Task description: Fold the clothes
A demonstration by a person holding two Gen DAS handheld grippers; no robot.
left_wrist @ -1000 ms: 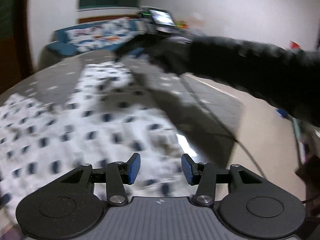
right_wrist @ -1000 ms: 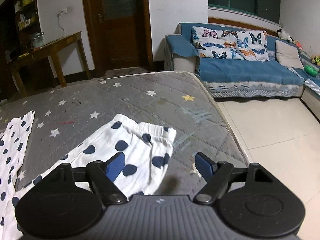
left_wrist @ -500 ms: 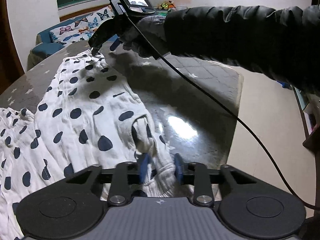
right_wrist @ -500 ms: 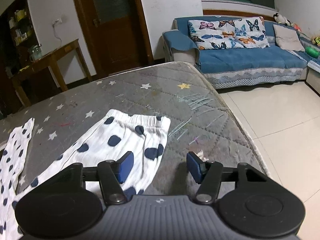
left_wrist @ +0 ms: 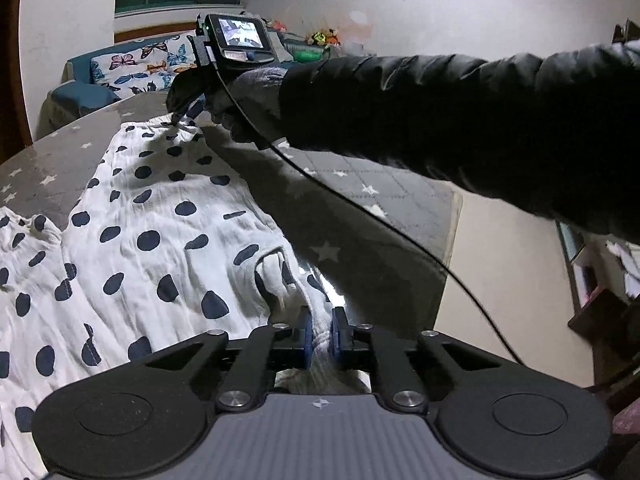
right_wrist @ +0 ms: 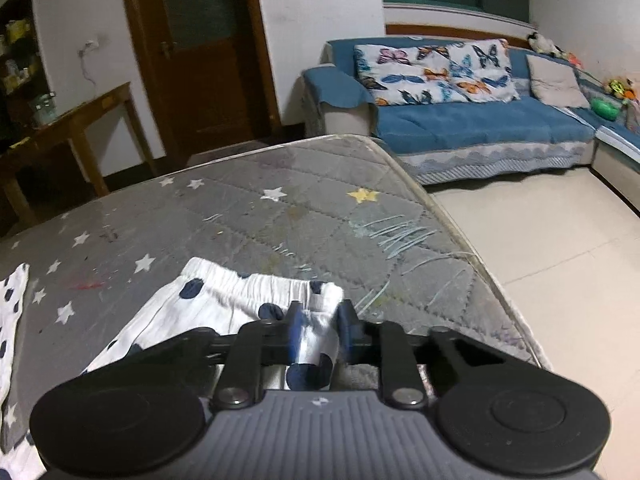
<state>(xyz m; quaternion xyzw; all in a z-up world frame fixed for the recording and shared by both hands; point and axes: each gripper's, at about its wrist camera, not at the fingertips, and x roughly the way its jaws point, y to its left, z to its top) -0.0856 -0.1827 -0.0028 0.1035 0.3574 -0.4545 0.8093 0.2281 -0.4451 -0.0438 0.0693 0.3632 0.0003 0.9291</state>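
White cotton garment with dark navy polka dots (left_wrist: 152, 236) lies spread over the grey quilted mattress with star print (right_wrist: 280, 216), filling the left wrist view from 9 o'clock to the centre. At 6 o'clock of that view the left gripper (left_wrist: 319, 334) has its blue-padded jaws drawn close together on a bunched fold of the garment's near edge, with cloth pinched between the pads. Toward 11 o'clock the right gripper (left_wrist: 186, 114) presses its tips into the garment's far, gathered edge; it is carried by a gloved hand (left_wrist: 248, 100) coming out of a black padded sleeve (left_wrist: 460, 116) that crosses from 3 o'clock. A small screen (left_wrist: 240, 38) sits on top of that gripper, and a thin black cable (left_wrist: 380, 222) trails from it toward 4 o'clock.

In the right wrist view the right gripper (right_wrist: 319, 336) sits at 6 o'clock, its jaws narrowed onto the elasticated hem of the garment (right_wrist: 224, 300), with dotted cloth showing between the pads; the fingers are blurred. Another strip of the same dotted cloth lies at 9 o'clock. Beyond the mattress, a blue sofa with butterfly-print cushions (right_wrist: 460, 120) stands at 2 o'clock, a brown wooden door (right_wrist: 200, 48) at 11 o'clock and a wooden side table (right_wrist: 68, 128) at 10 o'clock, above a pale tiled floor (right_wrist: 560, 260) at 3 o'clock
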